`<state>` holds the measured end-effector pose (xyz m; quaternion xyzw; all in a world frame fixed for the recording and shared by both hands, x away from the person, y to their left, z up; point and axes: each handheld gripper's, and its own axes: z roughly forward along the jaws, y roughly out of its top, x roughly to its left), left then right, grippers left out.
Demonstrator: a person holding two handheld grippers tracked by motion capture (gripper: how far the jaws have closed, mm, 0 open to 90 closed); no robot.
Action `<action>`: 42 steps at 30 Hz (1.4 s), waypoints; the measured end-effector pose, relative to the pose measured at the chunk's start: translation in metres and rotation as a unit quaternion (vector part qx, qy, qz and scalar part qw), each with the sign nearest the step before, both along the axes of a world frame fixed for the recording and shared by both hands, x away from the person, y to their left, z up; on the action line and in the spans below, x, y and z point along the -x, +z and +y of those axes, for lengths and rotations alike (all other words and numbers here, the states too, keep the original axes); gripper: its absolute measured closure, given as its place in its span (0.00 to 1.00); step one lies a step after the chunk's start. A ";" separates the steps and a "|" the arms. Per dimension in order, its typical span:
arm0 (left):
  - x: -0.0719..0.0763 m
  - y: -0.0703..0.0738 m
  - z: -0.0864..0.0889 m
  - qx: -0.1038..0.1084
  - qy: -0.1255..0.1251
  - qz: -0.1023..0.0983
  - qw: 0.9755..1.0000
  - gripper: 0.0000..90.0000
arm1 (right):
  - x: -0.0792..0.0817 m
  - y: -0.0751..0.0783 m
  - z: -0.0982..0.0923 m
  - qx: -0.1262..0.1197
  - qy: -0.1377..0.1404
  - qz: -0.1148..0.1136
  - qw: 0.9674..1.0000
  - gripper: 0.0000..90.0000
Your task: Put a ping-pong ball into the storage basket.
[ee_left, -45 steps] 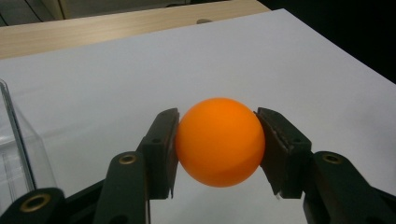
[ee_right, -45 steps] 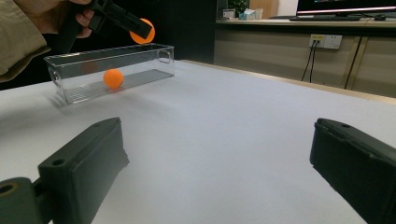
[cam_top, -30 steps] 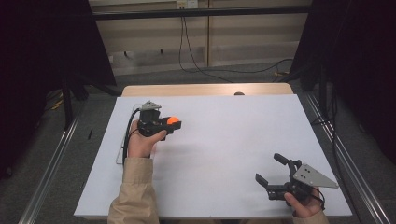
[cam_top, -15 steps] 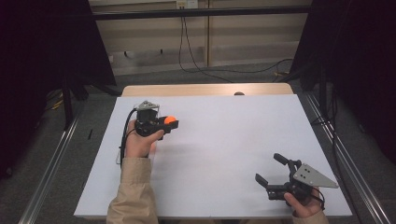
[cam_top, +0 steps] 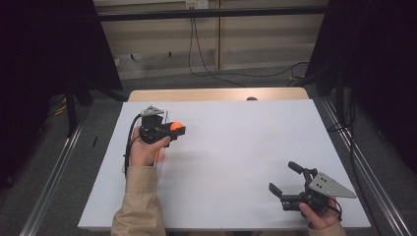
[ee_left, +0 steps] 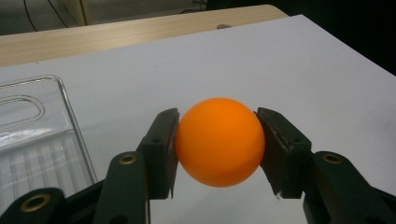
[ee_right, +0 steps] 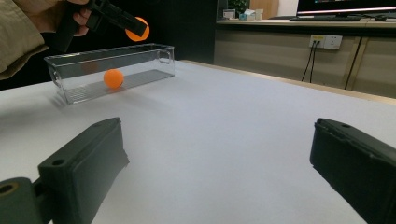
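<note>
The left gripper [ee_left: 219,144] holds an orange ball [ee_left: 219,141] clenched between its jaws above the white bench [cam_top: 236,147], just beside a clear tray [ee_right: 112,70] with a second ball [ee_right: 113,78] inside, while the right gripper [ee_right: 219,163] hovers well apart, jaws wide.

No legible text, label, brand, number or sign on anything here.

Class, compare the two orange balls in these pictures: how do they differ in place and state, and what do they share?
The held ball is clamped between the left tongs, up in the air; the loose ball lies free on the floor of the clear bin. The held ball hangs above the bin; the loose ball sits inside it. Both are plain, round and orange.
</note>
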<state>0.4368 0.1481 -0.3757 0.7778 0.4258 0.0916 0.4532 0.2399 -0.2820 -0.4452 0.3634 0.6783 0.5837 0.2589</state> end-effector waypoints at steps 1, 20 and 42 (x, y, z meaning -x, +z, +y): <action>0.000 0.000 0.001 -0.001 0.001 0.001 1.000 0.57 | 0.000 0.000 0.000 0.000 0.000 0.000 1.000 0.03; -0.001 -0.001 0.008 -0.004 0.016 -0.001 1.000 0.56 | 0.000 0.000 0.000 -0.001 0.000 0.000 1.000 0.03; -0.002 -0.003 0.017 -0.006 0.030 0.001 1.000 0.57 | 0.000 0.000 0.000 0.000 0.000 0.000 1.000 0.03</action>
